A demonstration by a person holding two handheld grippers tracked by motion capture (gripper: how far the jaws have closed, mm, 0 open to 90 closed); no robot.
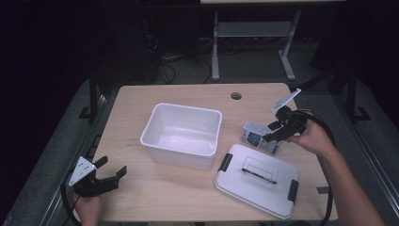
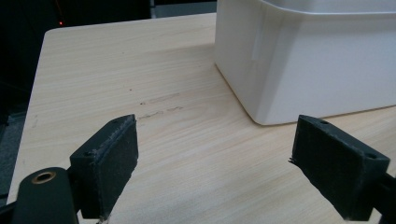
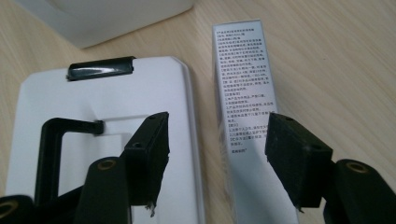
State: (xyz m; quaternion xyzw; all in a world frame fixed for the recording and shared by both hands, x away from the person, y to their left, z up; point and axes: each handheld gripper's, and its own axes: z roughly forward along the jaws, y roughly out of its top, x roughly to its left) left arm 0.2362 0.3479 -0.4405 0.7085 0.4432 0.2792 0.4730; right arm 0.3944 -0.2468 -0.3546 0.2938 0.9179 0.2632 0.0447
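Nothing sits in the white tub (image 1: 182, 134) yet: the box (image 1: 258, 136) lies on the table right of centre, between the spread right claw (image 1: 277, 131); the lid (image 1: 259, 179) waits at lower right.

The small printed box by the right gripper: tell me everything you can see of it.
The small printed box is a slim silver-grey carton, apparently cardboard, one long face covered in fine dark print, and a blue emblem on its other face in the high view. It lies closed on the wooden table, just beyond the white lid, right of the empty white bin. The right gripper stands open, straddling it; contact is unclear.
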